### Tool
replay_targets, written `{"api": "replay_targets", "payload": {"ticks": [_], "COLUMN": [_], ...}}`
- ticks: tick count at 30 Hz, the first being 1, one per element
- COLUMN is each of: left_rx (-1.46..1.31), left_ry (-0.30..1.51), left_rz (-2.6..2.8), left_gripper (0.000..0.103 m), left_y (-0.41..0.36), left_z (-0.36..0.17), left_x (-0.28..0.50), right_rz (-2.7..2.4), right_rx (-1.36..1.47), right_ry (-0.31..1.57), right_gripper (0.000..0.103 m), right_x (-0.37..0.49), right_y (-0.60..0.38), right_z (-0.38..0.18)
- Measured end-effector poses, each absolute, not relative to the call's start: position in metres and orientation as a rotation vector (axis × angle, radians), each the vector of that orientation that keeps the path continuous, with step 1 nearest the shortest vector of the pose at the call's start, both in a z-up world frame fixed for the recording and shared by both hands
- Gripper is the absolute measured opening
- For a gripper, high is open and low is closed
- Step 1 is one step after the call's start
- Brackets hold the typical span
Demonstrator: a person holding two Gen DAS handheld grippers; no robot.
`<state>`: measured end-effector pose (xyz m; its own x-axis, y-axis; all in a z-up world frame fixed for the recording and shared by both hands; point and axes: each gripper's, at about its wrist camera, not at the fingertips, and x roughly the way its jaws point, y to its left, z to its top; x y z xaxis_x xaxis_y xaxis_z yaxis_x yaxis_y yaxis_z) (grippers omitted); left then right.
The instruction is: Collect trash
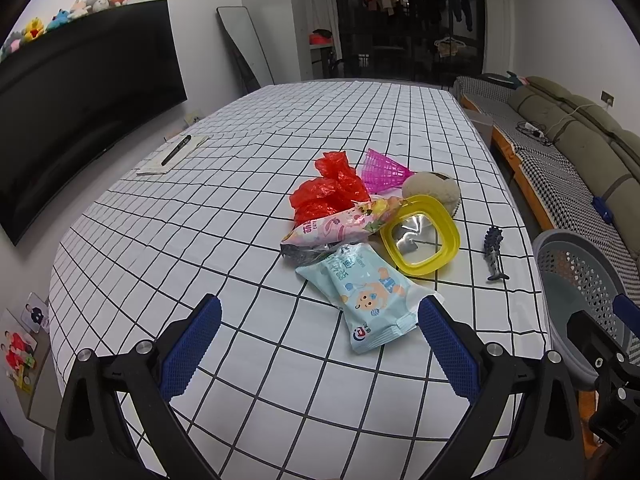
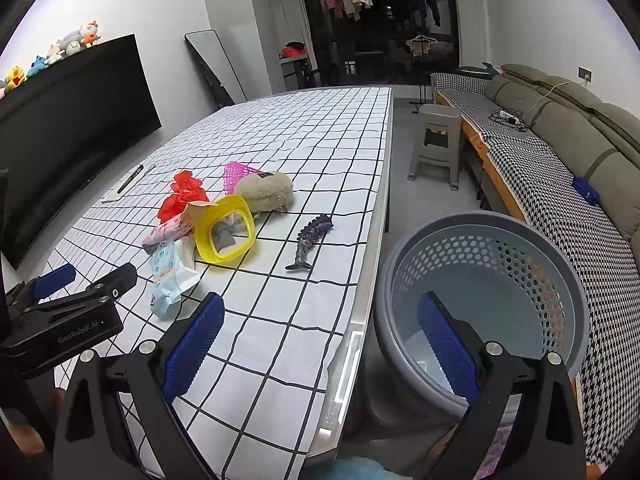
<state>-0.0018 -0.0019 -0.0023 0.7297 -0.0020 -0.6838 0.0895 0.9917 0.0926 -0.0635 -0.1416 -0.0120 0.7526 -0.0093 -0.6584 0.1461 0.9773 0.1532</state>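
Blue ribbed pads on black arms frame both views: the left tool [image 1: 320, 344] is spread wide with nothing between its pads, hanging over the checked table [image 1: 248, 392], and the right tool [image 2: 320, 344] is likewise released and empty, one pad over the table edge and the other over the grey perforated basket [image 2: 560, 264] that stands on the floor just beside the table. Just ahead of the left tool lies a pale blue wipes packet [image 1: 372, 300], flat and crinkled, printed with a cartoon baby. Beyond it, touching, is a pink snack wrapper [image 1: 340, 228] with a torn grey foil end, and behind that a crumpled red plastic bag [image 1: 328, 192]. A yellow rounded-square ring [image 1: 420, 236] with a shiny centre lies beside the wrapper, its far edge against a beige fluffy pouch [image 1: 432, 188]. A pink mesh piece [image 1: 384, 172] sits behind the red bag. Apart from the pile, nearer the basket side, lies a dark toy fish [image 1: 494, 252]. A pen on papers [image 1: 176, 152] lies well apart near the far left edge.
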Motion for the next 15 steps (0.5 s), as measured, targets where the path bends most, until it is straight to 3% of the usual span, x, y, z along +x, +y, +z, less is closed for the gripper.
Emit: {"api": "replay_targets", "payload": {"ticks": [15], "left_rx": [0.124], "left_ry": [0.749], "left_rz": [-0.048], "left_gripper": [0.097], "left_y": [-0.0020], "left_z": [-0.0019], "left_x": [-0.0020], "right_rz": [-0.085], "right_rx": [0.201], "right_ry": [0.714], "right_gripper": [0.093], "right_x": [-0.0636], "right_y": [-0.1417], "right_z": [-0.0115]}}
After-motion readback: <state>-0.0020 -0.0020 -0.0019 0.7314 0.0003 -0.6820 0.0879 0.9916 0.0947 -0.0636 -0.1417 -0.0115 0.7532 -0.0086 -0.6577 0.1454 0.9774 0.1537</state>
